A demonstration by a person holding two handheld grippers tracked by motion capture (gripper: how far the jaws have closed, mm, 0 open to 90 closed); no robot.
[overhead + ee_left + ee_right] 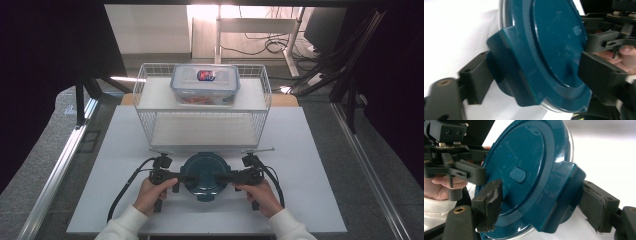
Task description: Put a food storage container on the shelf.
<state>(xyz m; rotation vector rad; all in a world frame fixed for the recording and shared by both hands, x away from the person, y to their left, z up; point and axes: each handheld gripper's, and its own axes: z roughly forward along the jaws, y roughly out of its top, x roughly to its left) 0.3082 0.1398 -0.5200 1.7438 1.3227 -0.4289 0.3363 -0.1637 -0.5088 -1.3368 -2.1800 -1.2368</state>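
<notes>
White table top (310, 150) under wire rack (150, 100); both tools, left (186, 177) and right (223, 177), clamped on teal lid (204, 172)

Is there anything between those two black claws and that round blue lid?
Nothing visible. The left gripper and right gripper each have fingers already straddling a side latch of the round teal lid, one finger over the lid, one outside the latch.

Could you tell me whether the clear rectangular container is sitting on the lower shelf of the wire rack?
No, the clear container sits on the top shelf of the wire rack.
</notes>
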